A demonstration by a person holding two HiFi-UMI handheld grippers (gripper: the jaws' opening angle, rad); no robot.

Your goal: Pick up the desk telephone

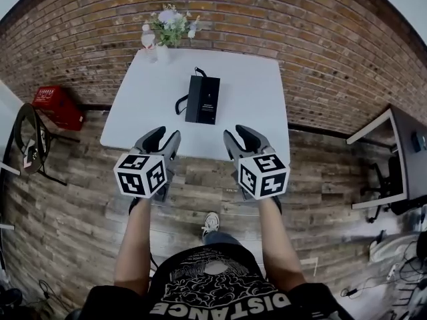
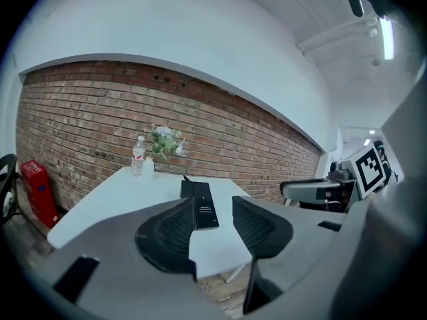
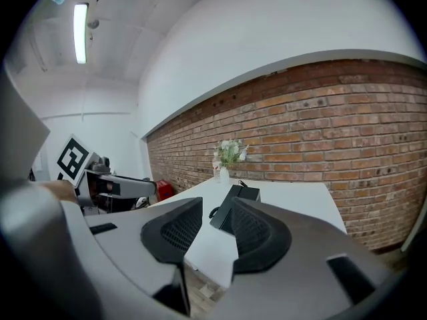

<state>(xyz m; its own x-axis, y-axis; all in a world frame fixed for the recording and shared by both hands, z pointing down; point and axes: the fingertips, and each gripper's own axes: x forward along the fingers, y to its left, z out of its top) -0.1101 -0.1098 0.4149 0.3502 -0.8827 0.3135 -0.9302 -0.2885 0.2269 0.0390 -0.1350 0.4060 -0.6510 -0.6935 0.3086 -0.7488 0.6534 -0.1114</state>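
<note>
One black desk telephone [image 1: 203, 99] lies near the middle of the single white table [image 1: 133, 112]. One vase of flowers [image 1: 170, 29] and one water bottle [image 2: 138, 157] stand at its far edge. Two tongs hover at the near edge, the left gripper [image 1: 163, 137] and the right gripper [image 1: 243, 137], both released and empty.

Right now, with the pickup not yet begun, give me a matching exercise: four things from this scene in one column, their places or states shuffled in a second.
1. desk telephone
2. flowers
3. red case
4. left tongs

A. on the floor, left of the table
B. open, nothing between them
C. at the table's far edge, by the brick wall
D. lying in the middle of the table

Pairs: 1-D, 2-C, 3-A, 4-B
</note>
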